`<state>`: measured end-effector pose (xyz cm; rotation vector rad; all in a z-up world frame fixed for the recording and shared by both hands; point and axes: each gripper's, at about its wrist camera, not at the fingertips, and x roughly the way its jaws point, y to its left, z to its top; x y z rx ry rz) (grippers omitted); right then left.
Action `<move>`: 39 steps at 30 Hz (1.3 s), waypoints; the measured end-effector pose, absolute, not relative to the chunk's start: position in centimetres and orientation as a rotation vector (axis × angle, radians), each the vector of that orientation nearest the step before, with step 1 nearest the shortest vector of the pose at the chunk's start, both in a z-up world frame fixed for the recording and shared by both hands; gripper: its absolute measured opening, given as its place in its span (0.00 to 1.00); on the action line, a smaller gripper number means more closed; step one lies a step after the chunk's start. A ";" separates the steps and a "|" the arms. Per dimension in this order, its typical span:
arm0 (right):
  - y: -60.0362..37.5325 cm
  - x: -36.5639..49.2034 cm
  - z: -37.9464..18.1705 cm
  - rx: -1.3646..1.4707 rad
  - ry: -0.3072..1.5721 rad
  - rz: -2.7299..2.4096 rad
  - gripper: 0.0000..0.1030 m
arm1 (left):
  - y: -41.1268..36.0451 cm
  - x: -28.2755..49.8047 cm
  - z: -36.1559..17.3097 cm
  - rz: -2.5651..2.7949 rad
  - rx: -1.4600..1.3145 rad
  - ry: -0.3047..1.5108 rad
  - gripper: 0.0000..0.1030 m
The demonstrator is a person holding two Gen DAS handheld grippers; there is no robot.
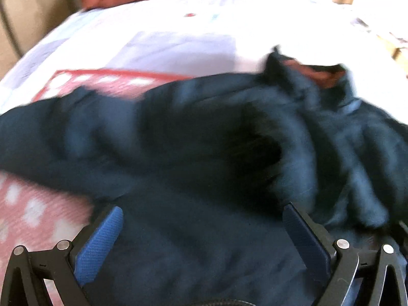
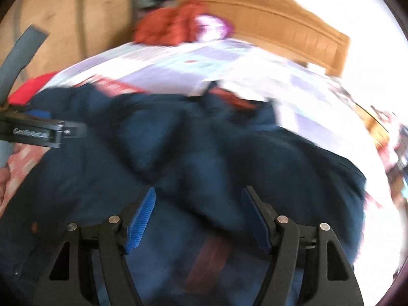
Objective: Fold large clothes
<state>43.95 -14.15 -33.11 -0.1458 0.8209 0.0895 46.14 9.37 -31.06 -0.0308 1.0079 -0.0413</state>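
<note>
Both grippers, the left gripper [image 1: 202,210] and the right gripper [image 2: 199,193], hang spread and empty above a rumpled navy jacket [image 1: 204,132] on the bed [image 1: 178,33].

Only one marking shows: pale lettering on the side of a black device [image 2: 38,131] at the left edge of the right wrist view, too blurred to read. Nothing else bears legible text.

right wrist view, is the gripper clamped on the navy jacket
No, the right gripper stands open above the navy jacket, no cloth pinched between its blue pads.
</note>
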 end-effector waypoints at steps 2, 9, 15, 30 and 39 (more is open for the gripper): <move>-17.8 45.0 -33.2 -0.114 0.846 -0.036 0.71 | 6.4 47.8 -31.4 -0.108 -0.043 1.012 1.00; -27.3 48.7 -37.2 -0.013 1.018 -0.183 0.68 | 3.4 54.5 -39.1 -0.045 -0.005 1.225 1.00; -33.8 47.5 -38.8 0.074 1.056 -0.238 0.63 | 4.7 53.4 -40.1 -0.093 0.043 1.184 1.00; -37.9 45.1 -39.4 0.026 1.077 -0.368 0.70 | 3.1 52.2 -39.7 -0.052 0.107 1.142 1.00; -34.4 44.7 -35.5 -0.116 0.950 -0.376 0.70 | -1.2 48.9 -32.4 -0.091 0.204 0.964 1.00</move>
